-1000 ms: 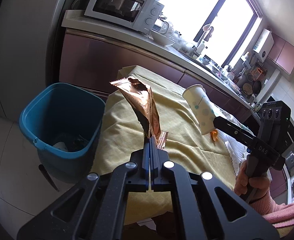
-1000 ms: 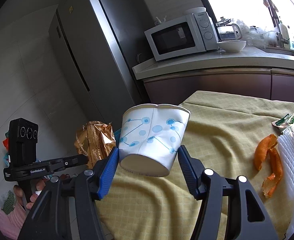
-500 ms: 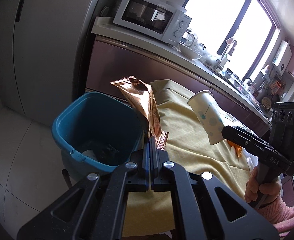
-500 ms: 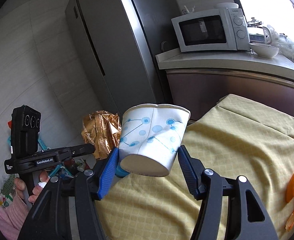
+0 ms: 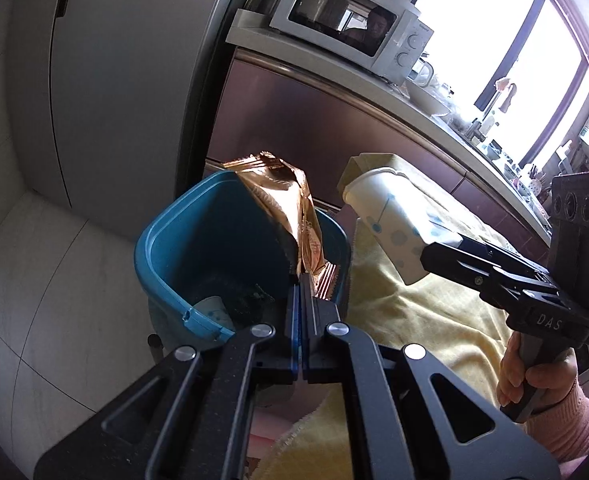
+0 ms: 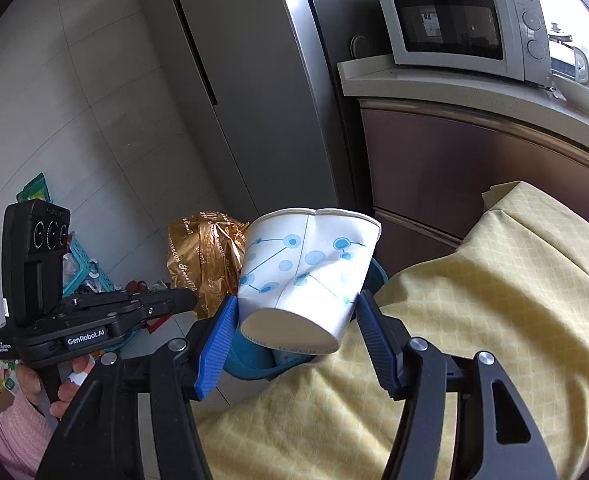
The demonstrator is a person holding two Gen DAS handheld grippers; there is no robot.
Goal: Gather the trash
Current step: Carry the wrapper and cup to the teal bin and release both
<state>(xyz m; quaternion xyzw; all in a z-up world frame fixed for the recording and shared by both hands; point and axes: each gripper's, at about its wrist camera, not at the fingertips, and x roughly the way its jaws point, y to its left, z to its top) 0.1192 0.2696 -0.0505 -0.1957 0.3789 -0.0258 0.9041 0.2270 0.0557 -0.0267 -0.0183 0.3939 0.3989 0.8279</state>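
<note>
While our left gripper [image 5: 300, 280] pinches the gold wrapper [image 5: 290, 216] and our right gripper [image 6: 294, 320] squeezes the paper cup [image 6: 306, 272], we centre both over the blue bin [image 5: 182, 240] — then release.

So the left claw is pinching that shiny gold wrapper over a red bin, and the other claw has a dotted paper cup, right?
Almost. The bin is teal blue, not red, as the left wrist view shows. The rest holds: the left gripper is shut on the gold wrapper above the bin, and the right gripper holds the dotted paper cup.
</note>
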